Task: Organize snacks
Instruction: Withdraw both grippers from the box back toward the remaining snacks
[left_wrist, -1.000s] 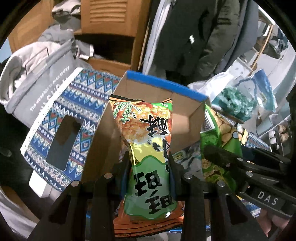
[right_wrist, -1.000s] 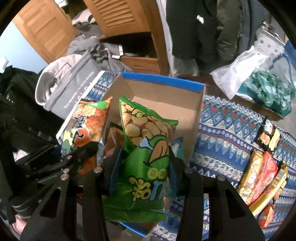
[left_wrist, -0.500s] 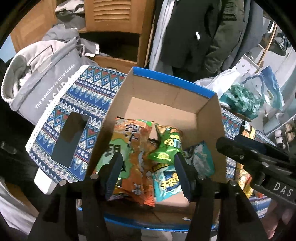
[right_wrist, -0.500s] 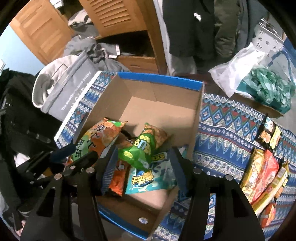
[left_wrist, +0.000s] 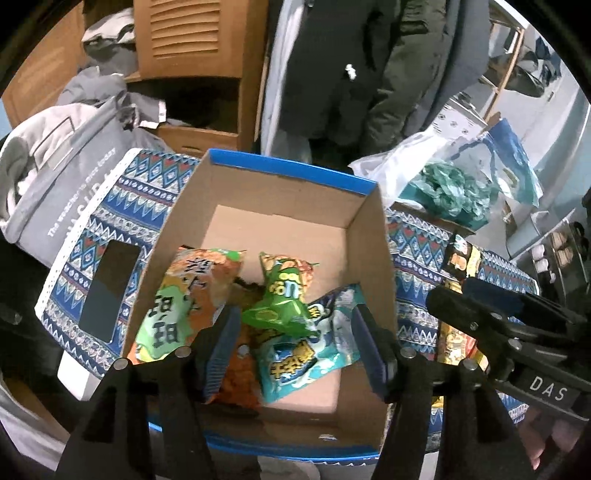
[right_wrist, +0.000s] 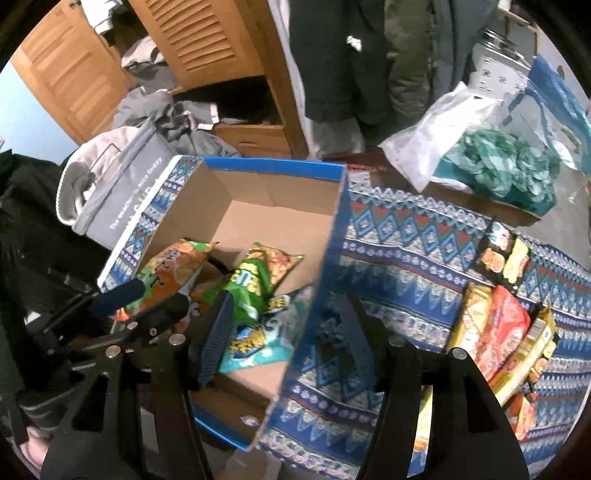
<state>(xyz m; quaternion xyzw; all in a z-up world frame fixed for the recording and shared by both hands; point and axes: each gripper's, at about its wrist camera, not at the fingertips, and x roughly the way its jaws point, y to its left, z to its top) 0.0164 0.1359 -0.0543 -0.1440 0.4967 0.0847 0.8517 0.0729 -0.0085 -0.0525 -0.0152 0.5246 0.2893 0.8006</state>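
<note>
The tabletop (right_wrist: 424, 236) is wearing a blue patterned cloth, and a big cardboard box (left_wrist: 280, 199) with a blue rim is sitting on it. Beside the box a gray bag (left_wrist: 55, 177) is leaning, and a clear bag of green stuff (right_wrist: 498, 162) is lying at the far edge. A pile of snack packs (right_wrist: 495, 332) is waiting on the cloth to the right of the box. Inside the box, an orange and green snack bag (left_wrist: 184, 302), a green snack bag (left_wrist: 284, 295) and a light blue snack bag (left_wrist: 306, 350) are lying together at the near end. The left gripper (left_wrist: 295, 347) is hanging over the box with its jaws spread wide, pinching nothing. The right gripper (right_wrist: 288, 332) is hanging over the box's right wall, jaws spread too.
</note>
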